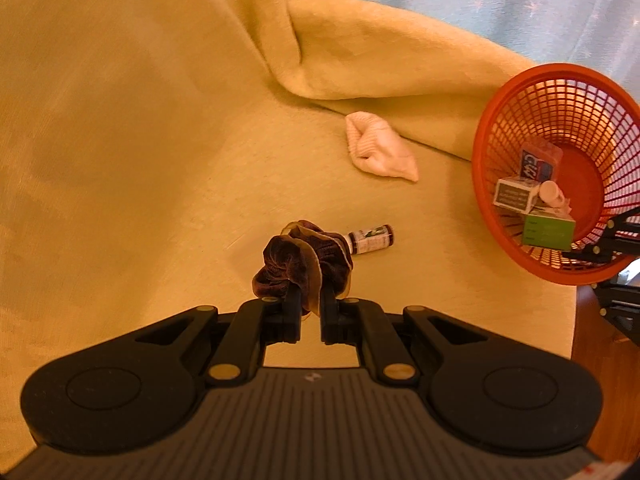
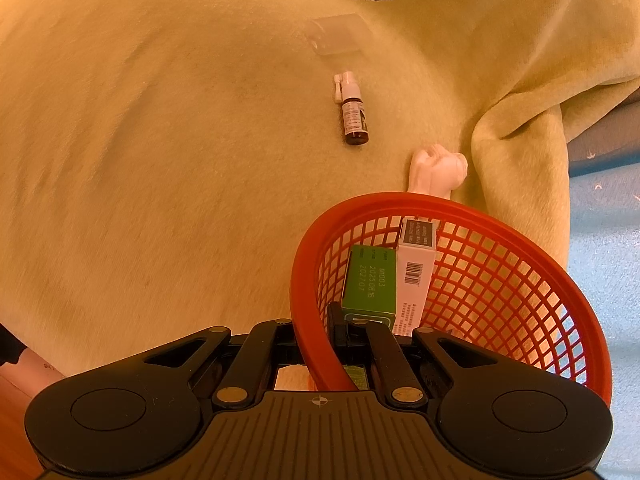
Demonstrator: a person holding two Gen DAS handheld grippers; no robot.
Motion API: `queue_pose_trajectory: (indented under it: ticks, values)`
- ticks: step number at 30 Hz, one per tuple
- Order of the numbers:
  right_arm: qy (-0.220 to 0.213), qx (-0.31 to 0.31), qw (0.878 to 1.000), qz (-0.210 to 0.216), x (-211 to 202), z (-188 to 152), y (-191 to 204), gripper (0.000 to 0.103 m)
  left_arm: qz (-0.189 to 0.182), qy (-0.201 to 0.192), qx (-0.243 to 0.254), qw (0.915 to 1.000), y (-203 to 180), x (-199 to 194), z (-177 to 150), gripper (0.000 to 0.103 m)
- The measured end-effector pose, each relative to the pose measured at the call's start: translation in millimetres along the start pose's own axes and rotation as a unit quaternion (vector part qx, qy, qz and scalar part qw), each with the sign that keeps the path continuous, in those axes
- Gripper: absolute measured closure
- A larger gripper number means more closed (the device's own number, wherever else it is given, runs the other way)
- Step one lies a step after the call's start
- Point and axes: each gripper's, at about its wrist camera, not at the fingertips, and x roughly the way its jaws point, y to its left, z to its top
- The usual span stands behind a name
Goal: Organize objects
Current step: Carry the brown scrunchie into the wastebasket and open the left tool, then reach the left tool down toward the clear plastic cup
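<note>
Two wrist fisheyes look down close over a yellow blanket (image 1: 140, 140) (both show the orange basket (image 1: 486, 160) and small bottle (image 2: 355, 120))

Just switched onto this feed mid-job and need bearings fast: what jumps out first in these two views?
The red mesh basket dominates: the right tongs are clamped on its near rim, with a green box and a white box inside. The left tongs pinch a dark velvet scrunchie above the yellow blanket. A small brown spray bottle and a rolled white sock lie loose on the blanket.
</note>
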Motion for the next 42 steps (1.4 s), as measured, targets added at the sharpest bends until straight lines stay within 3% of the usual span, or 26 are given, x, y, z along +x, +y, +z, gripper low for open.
queue_pose_trajectory:
  ticks: [5, 10, 24, 26, 28, 30, 36, 42]
  values:
    - [-0.001, 0.0, 1.0, 0.001, 0, 0, 0, 0.1, -0.021, -0.007, 0.025, 0.9994, -18, -6, 8, 0.098]
    - [-0.002, 0.0, 1.0, 0.001, 0, 0, 0, 0.1, -0.067, -0.021, 0.065, 0.9954, -49, -13, 23, 0.098]
    - [-0.009, 0.009, 1.0, 0.0, -4, -4, 1, 0.101, -0.187, -0.069, 0.165, 0.9658, -153, -13, 88, 0.097]
    - [-0.011, 0.012, 1.0, 0.0, -4, -5, -1, 0.101, -0.204, -0.069, 0.172, 0.9612, -165, -11, 93, 0.093]
    - [-0.012, 0.015, 1.0, -0.001, -5, -6, -1, 0.101, -0.215, -0.071, 0.18, 0.9572, -174, -9, 95, 0.074]
    - [-0.012, 0.016, 1.0, 0.0, -5, -7, -1, 0.101, -0.22, -0.078, 0.184, 0.9548, -177, -10, 93, 0.074]
    - [-0.013, 0.021, 1.0, -0.001, -6, -6, -1, 0.101, -0.186, -0.073, 0.15, 0.9682, -153, -11, 81, 0.074]
    - [-0.012, 0.02, 1.0, -0.001, -5, -6, -2, 0.1, -0.106, -0.055, 0.084, 0.9893, -100, -10, 55, 0.07]
